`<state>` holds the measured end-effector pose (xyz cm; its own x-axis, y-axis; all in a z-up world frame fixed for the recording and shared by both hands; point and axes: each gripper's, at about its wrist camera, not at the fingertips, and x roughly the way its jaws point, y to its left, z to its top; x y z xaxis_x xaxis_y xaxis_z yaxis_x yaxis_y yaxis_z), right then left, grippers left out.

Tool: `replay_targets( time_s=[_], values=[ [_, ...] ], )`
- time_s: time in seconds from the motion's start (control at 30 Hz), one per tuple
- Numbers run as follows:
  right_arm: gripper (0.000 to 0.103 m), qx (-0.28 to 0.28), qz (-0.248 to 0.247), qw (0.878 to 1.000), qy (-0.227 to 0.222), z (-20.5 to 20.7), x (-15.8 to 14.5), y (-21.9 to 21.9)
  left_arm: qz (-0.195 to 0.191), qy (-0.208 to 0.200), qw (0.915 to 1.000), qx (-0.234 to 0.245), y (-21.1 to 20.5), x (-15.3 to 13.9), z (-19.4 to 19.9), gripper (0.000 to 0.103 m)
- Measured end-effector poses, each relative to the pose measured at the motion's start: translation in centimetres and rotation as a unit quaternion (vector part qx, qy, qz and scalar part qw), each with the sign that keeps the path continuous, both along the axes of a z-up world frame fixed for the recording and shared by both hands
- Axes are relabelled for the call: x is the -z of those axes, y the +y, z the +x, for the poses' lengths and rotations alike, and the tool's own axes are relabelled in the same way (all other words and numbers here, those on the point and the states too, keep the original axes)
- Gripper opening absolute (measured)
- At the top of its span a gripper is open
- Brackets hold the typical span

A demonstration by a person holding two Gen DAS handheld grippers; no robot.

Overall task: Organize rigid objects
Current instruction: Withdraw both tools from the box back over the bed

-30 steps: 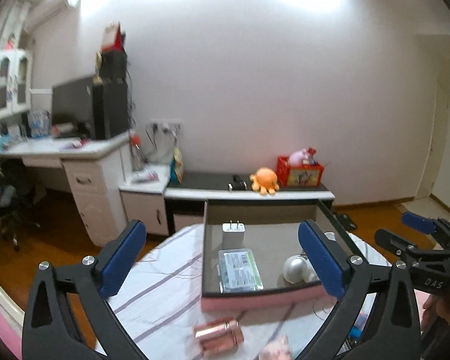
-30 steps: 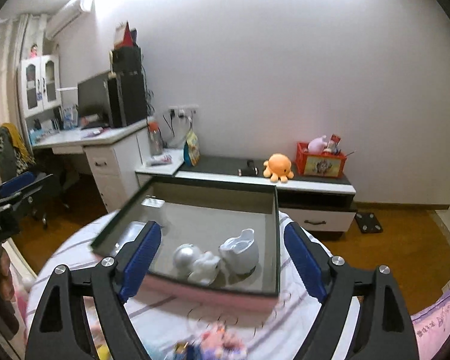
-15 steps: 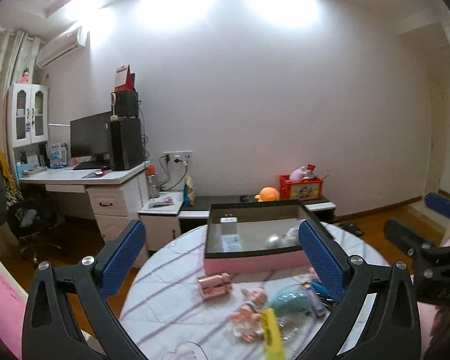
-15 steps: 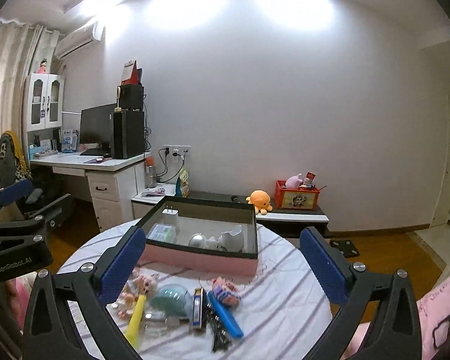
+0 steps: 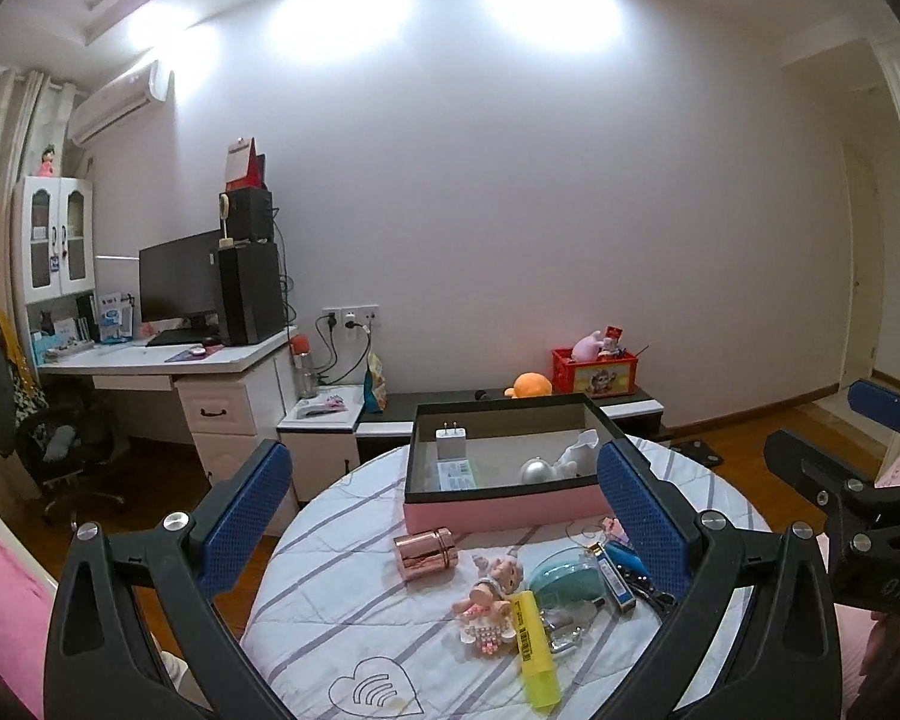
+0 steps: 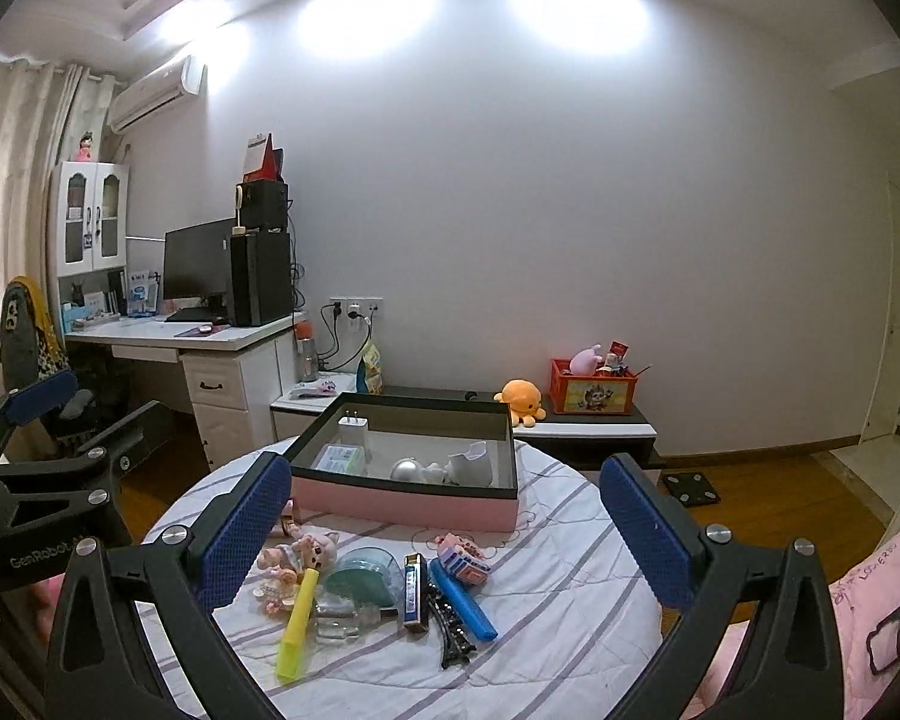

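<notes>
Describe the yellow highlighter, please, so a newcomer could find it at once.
On the round table, in front of the pink-sided box, lies a cluster of small items. The yellow highlighter sits at its left edge, below the small doll: the only long, bright yellow stick there.

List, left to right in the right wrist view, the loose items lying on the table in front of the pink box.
Doll → yellow highlighter → teal case → blue lighter → blue pen.
</notes>
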<state>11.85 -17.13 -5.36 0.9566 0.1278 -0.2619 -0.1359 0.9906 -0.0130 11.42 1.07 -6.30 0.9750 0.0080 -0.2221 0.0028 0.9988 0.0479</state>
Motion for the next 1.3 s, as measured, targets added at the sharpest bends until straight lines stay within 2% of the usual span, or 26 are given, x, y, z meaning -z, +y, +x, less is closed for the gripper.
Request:
replay_targets(
  time_s=[0.47, 0.8, 1.0, 1.13, 1.2, 1.3],
  values=[
    [0.103, 0.010, 0.005, 1.000, 0.020, -0.1, 1.1, -0.6, -0.003, 0.031, 0.9995, -0.005, 1.3, 1.5, 0.6, 0.103],
    [0.103, 0.020, 0.010, 0.996, 0.084, 2.6, 4.9, -1.7, -0.011, 0.125, 0.9916, -0.030, 3.7, 6.9, 3.9, 0.103],
    [0.103, 0.026, 0.015, 0.991, 0.128, 4.4, 8.1, -2.7, -0.021, 0.186, 0.9823, 0.001, 2.8, 10.9, 5.8, 0.103],
    [0.103, 0.033, 0.020, 0.988, 0.152, 5.4, 9.6, -3.5, -0.010, 0.205, 0.9785, 0.023, 1.2, 12.2, 6.5, 0.103],
    [0.103, 0.035, 0.020, 0.986, 0.159, 5.7, 10.0, -3.7, -0.007, 0.210, 0.9776, 0.017, 1.2, 12.5, 7.1, 0.103],
    [0.103, 0.038, 0.022, 0.985, 0.166, 6.2, 10.4, -4.1, -0.026, 0.217, 0.9757, 0.001, 2.4, 12.5, 8.4, 0.103]
  ],
)
